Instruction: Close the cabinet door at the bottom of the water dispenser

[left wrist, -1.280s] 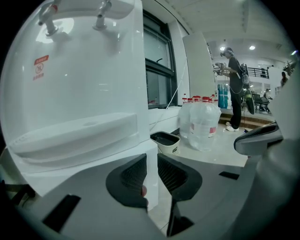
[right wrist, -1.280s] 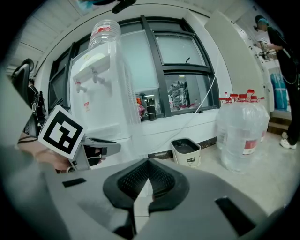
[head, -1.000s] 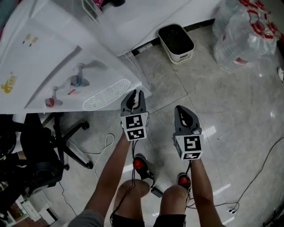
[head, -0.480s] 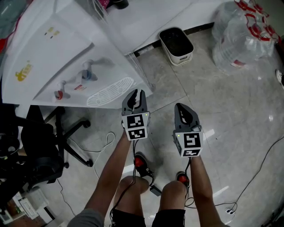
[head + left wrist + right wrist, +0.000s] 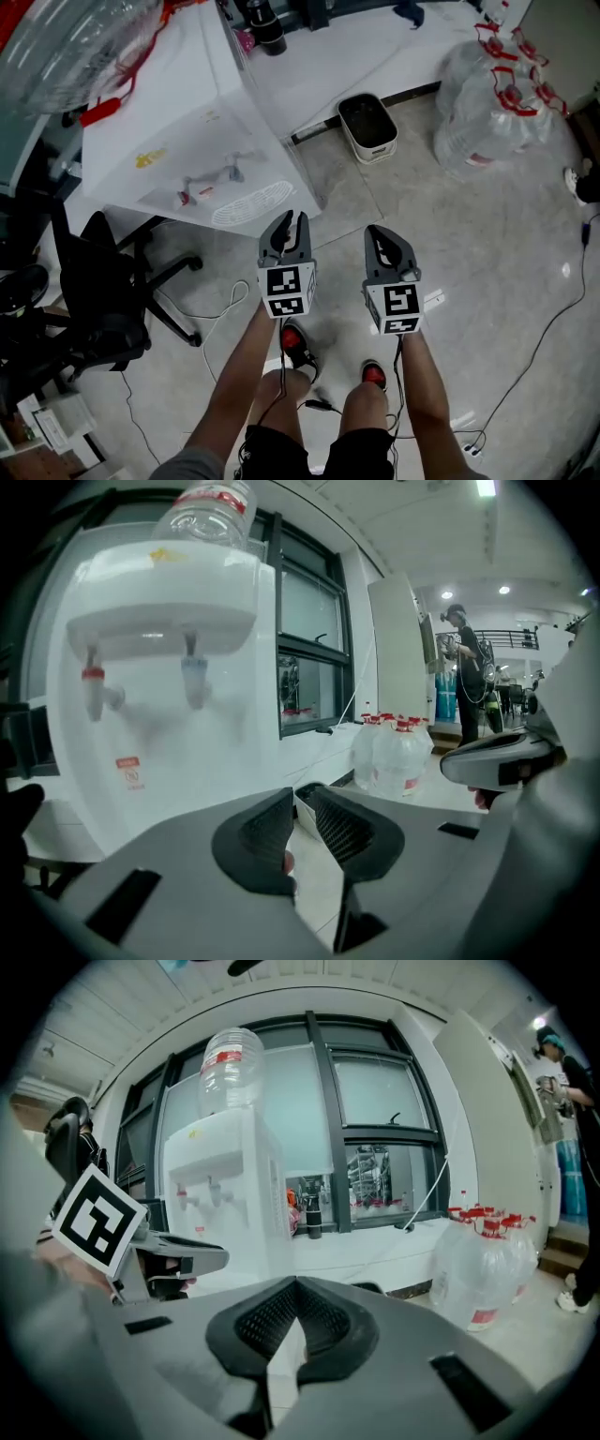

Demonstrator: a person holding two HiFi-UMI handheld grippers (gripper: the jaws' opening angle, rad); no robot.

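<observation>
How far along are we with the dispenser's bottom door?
Done: cannot confirm; the cabinet door below the water dispenser is hidden in every view. In hand: nothing; the left gripper and right gripper hang clear, empty. Left: look lower, check the door, push it shut if ajar.

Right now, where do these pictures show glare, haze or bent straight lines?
Head view: the shiny floor throws back pale streaks of light, and the white water dispenser is nearly washed out. Left gripper view: the dispenser's front looks hazy, and the corners are black. Right gripper view: the wide lens bows the window frames into curves.
</observation>
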